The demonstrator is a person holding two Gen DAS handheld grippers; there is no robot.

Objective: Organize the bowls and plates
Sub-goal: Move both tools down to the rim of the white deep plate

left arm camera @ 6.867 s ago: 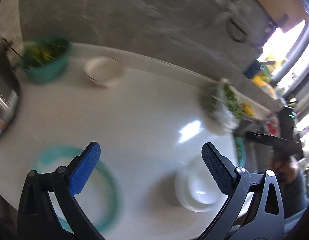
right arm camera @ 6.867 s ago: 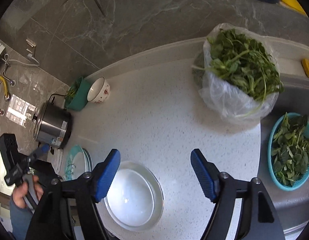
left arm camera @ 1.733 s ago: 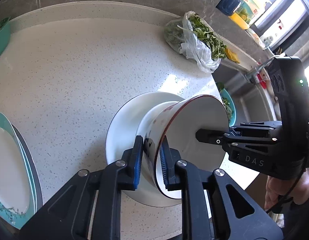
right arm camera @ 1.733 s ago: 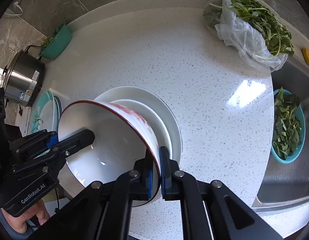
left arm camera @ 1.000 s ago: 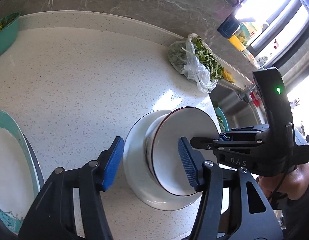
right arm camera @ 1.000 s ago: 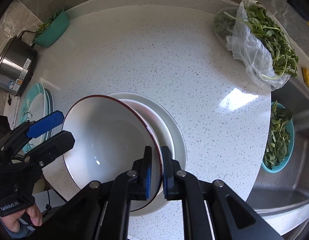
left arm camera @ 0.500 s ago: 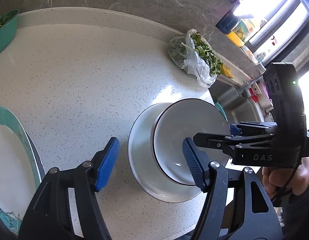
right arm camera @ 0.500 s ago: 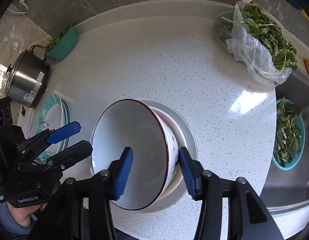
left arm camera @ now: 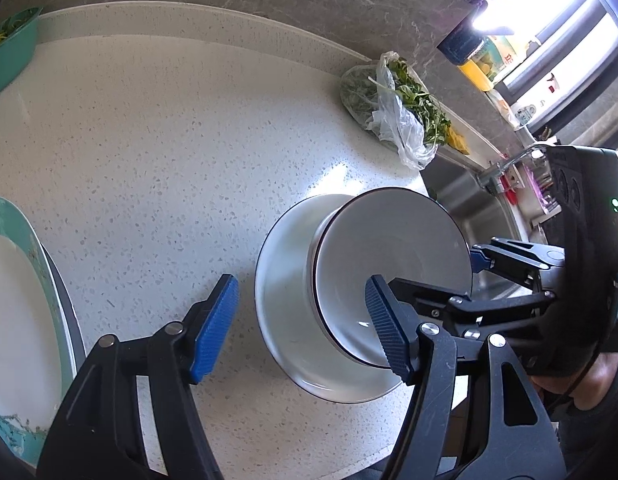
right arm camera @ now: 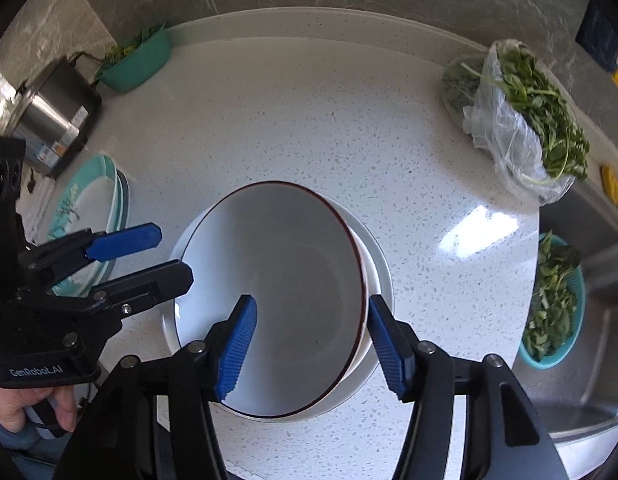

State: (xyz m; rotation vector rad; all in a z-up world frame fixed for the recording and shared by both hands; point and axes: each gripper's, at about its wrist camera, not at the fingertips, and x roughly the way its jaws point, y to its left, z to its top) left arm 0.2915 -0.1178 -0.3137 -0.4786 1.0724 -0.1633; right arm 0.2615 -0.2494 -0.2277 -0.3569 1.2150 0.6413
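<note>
A white bowl with a dark red rim sits in a stack of white plates near the counter's front edge. My left gripper is open, its fingers astride the stack's left side, touching nothing. My right gripper is open, its fingers either side of the bowl's near rim. Each gripper shows in the other's view. A stack of teal-rimmed plates lies at the left.
A plastic bag of greens lies at the back right. A teal bowl of greens and a steel cooker stand at the back left. A sink with a teal colander is at the right.
Both grippers were shut on the bowl's rim and have let go of it. The bowl has settled upright on the white plates. Both grippers have since drawn back a little.
</note>
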